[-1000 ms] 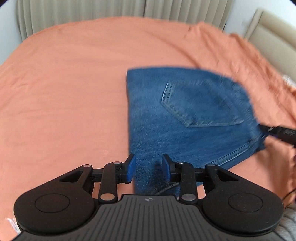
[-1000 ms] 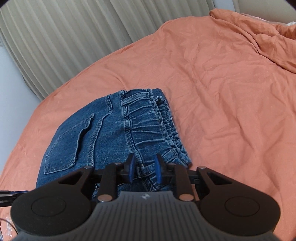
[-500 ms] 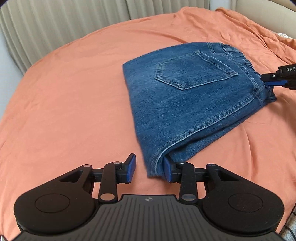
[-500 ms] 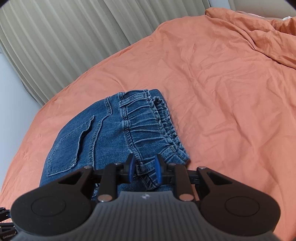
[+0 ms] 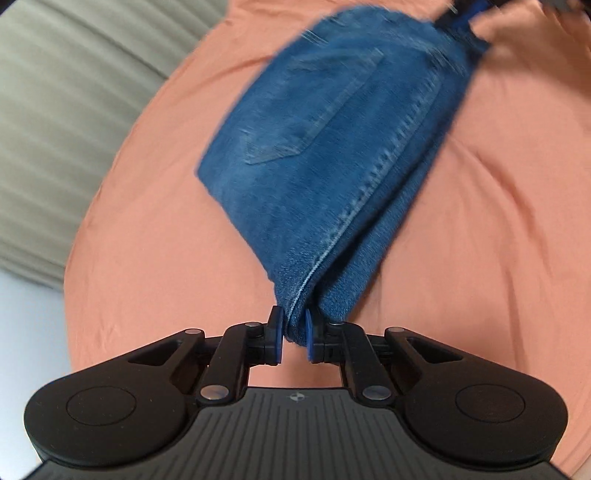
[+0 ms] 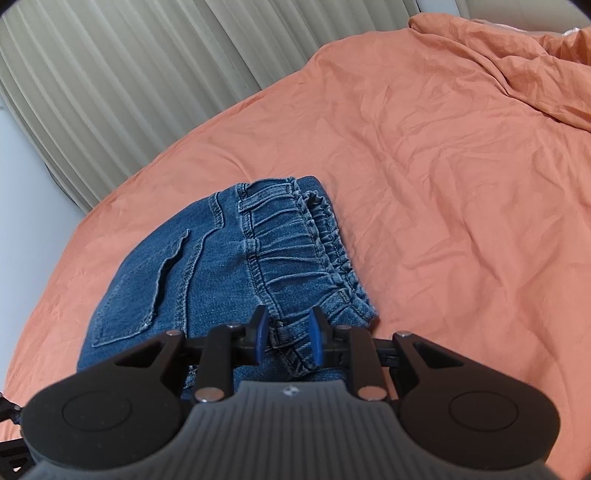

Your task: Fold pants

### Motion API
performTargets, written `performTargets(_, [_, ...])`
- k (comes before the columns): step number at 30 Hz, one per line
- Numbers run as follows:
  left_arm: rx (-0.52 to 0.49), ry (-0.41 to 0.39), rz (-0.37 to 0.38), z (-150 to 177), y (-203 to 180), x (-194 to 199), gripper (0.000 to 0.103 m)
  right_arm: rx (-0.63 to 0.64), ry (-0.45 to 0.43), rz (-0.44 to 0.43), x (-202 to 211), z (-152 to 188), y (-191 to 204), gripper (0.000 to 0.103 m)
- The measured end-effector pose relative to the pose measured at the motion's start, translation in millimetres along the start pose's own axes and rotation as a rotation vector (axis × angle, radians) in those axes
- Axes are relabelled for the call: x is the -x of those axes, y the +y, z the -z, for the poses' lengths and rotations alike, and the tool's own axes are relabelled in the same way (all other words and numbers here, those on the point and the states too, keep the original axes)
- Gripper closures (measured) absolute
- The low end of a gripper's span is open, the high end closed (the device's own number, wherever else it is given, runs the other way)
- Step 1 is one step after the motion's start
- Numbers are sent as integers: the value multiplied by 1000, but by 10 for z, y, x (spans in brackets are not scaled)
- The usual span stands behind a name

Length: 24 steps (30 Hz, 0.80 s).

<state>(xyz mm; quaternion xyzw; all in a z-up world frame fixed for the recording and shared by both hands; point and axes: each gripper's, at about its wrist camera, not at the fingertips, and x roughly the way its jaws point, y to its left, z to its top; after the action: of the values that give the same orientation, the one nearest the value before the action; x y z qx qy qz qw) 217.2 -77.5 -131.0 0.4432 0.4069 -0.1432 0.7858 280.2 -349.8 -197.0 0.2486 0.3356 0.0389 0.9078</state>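
Folded blue jeans [image 5: 332, 140] lie on an orange bed sheet [image 5: 155, 236], back pocket up. My left gripper [image 5: 294, 334] is shut on the near folded corner of the jeans, at the side seam. The view is blurred by motion. My right gripper [image 6: 286, 338] is shut on the elastic waistband [image 6: 295, 258] of the jeans [image 6: 177, 280] at its near end. The right gripper's blue tip shows at the far top of the left wrist view [image 5: 467, 13].
The orange sheet [image 6: 443, 184] covers the whole bed and is rumpled at the far right. Pleated grey-green curtains [image 6: 129, 85] hang behind the bed. A pale wall [image 5: 22, 332] shows at the left.
My left gripper has closed on the near corner of the jeans and swung round, so the jeans now run away from it. My right gripper has kept its hold on the waistband.
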Motion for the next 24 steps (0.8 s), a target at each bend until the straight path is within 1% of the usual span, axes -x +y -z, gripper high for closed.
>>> performTargets(2, [-21,15,3,61,-121,-120,92,9,2,5,-12,7,13,85])
performTargets(3, [-17,22,7,92,-186,-175,93,12,2,5,-15,9,15,85])
performTargets(6, [-1,2,-5,171,-331,-252,93,4,5,3,-24,8,-4,85])
performTargets(10, [47,-35,5,257,-326,-144,93,-7,7,1,-45,-7,-25,85])
performTargets(14, [48,-56,6,273,-295,-20,92,-2,1,3,-36,4,-25,85])
performTargets(16, [60,-58,24,269,-265,42,90,-10,-2,0,-18,7,-30,84])
performTargets(18, [71,-39,70,301,-227,98,85,-25,-2,-6,14,12,-45,80])
performTargets(19, [77,-41,84,335,-202,136,86,-32,-5,-5,39,18,-51,79])
performTargets(21, [114,-52,96,384,-124,216,84,-37,-15,-2,101,31,-46,74])
performTargets(22, [139,-55,101,402,-74,262,83,-33,-21,2,135,35,-38,69])
performTargets(23, [171,-62,113,412,-10,306,81,-31,-31,7,175,38,-30,57])
performTargets(24, [209,-70,127,418,63,350,75,-29,-45,14,223,43,-26,52])
